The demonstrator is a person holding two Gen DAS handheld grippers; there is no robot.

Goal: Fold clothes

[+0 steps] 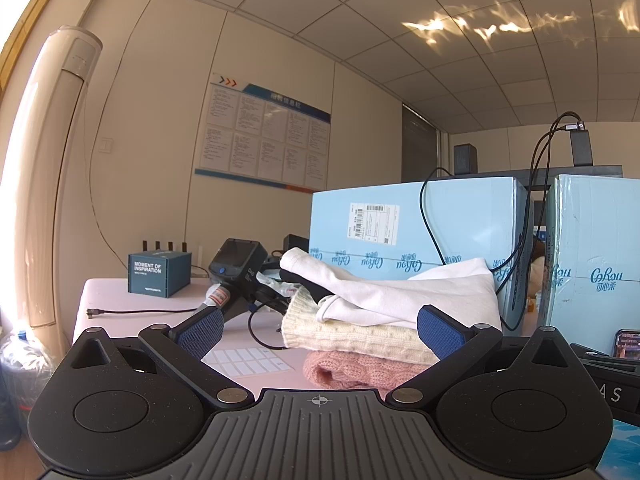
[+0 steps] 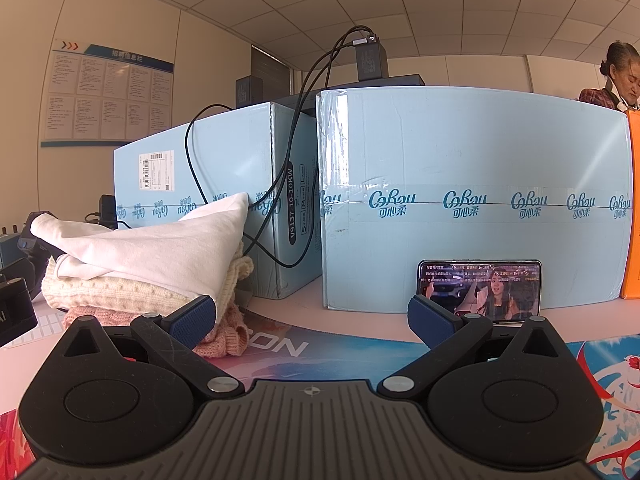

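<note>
Both grippers sit low, jaws wide apart, gripping nothing: left gripper (image 1: 320, 336), right gripper (image 2: 310, 318). Clothes pile straight ahead of left one — white shirt (image 1: 404, 292) loosely on cream sweater (image 1: 352, 336), pink sweater (image 1: 356, 370) beneath. Judgement: pinch shirt's edge only, lift clear of knits. Blue boxes (image 2: 476, 184) behind; phone (image 2: 480, 290) beyond right gripper.

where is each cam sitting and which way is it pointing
Left wrist: sits on the left tongs, low over the table, looking level at the clothes stack and the wall poster; its own open blue-padded fingers show.
Right wrist: sits on the right tongs, level, facing the blue boxes and the phone, with the stack at left; its open fingers show.
Shared: clothes stack, blue boxes, poster, phone.
</note>
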